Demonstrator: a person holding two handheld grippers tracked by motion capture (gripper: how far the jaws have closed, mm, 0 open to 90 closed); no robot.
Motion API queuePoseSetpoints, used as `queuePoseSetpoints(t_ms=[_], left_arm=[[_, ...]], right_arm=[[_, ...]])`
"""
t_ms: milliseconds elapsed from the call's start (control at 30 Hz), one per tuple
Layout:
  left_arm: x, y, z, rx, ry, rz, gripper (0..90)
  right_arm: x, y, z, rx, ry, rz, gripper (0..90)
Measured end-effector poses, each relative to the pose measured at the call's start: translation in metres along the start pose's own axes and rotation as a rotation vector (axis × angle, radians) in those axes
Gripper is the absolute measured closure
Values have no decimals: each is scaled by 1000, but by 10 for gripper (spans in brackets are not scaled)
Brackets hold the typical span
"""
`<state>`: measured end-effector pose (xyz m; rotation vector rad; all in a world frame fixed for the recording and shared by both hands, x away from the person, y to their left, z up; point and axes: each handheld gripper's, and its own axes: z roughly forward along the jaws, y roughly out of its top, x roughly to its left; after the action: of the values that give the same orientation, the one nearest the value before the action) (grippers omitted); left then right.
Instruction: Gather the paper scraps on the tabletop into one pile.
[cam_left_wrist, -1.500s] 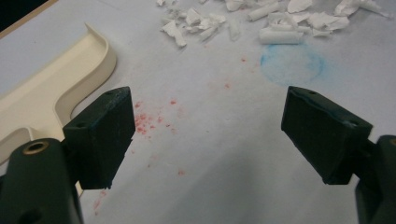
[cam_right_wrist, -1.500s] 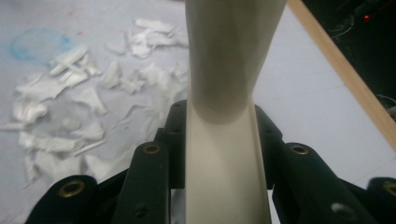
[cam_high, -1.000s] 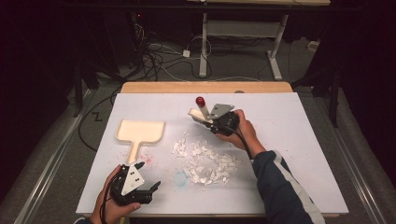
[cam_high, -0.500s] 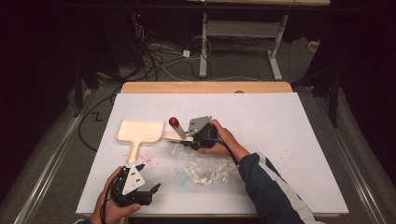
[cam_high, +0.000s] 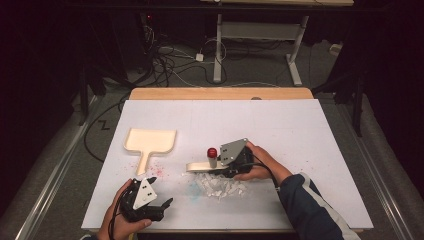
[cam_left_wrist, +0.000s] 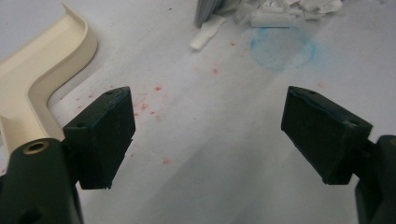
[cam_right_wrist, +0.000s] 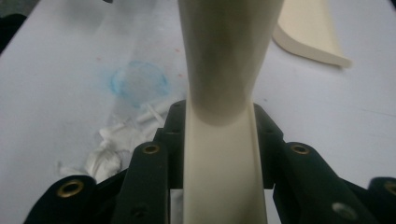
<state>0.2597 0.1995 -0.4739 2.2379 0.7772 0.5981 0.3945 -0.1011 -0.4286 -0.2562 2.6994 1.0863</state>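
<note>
My right jaws (cam_high: 216, 167) pinch the brush (cam_high: 202, 165) at the paper scraps (cam_high: 220, 184); left jaws (cam_high: 162, 206) spread idle; dustpan (cam_high: 150, 142) beyond the scraps, unfilled; sweeping barely begun.

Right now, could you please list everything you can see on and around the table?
brush: one, cream handle with a red knob, held over the scraps
paper scraps: one pile, white, table middle front
dustpan: one, cream, left of the pile
stain: one, blue ring, beside the scraps
specks: many, red, near the dustpan
table: one, white top, wooden far edge
cables: several, dark, floor behind
left claw: one, black, open, front left
right claw: one, black, shut on the brush
</note>
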Motion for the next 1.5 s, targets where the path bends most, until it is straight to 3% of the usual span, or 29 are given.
queuePoseSetpoints(t_ms=[100, 267, 500, 567, 633, 667, 700, 733, 800, 867, 933, 967, 1033, 1133, 1267, 1333, 1433, 1500], left_arm=[[0, 1, 1, 1, -4, 4, 167], [-1, 2, 2, 4, -8, 14, 167], [-2, 3, 0, -3, 0, 45, 167], [-3, 4, -1, -11, -1, 47, 167], [-4, 4, -1, -9, -2, 53, 167], [-4, 4, -1, -8, -2, 56, 167], [-5, 5, -1, -7, -4, 60, 167], [-5, 5, -1, -8, -4, 61, 167], [-6, 6, 0, -5, -5, 68, 167], [-6, 7, 1, -2, -7, 71, 167], [-7, 7, 2, -2, -11, 73, 167], [-7, 8, 3, 0, -12, 77, 167], [-8, 8, 3, 3, -14, 81, 167], [-7, 7, 2, -7, -21, 62, 167], [-8, 8, 1, -7, -19, 75, 170], [-9, 8, -1, -17, -18, 75, 170], [-7, 7, -1, -20, -24, 71, 170], [-6, 6, 1, -18, -29, 65, 170]], right_arm=[[0, -3, -14, -20, -68, 21, 677], [1, -4, -41, -87, -175, 105, 678], [23, -5, -88, -21, -374, 263, 677], [28, -11, -102, -37, -390, 326, 678], [33, -19, -113, -34, -440, 377, 677], [37, -28, -119, -3, -494, 439, 678], [37, -28, -119, -3, -494, 439, 678], [38, -34, -120, 21, -528, 467, 677], [38, -46, -118, 59, -550, 536, 677], [37, -58, -113, 91, -601, 607, 677], [37, -65, -103, 166, -677, 632, 677], [38, -68, -98, 178, -696, 662, 677], [40, -72, -89, 175, -659, 716, 678], [52, -61, -78, 195, -684, 704, 677], [64, -43, -55, 181, -677, 696, 674], [67, -33, -42, 153, -647, 700, 671], [70, -19, -27, 135, -654, 671, 671], [69, -12, -23, 104, -649, 679, 675]])
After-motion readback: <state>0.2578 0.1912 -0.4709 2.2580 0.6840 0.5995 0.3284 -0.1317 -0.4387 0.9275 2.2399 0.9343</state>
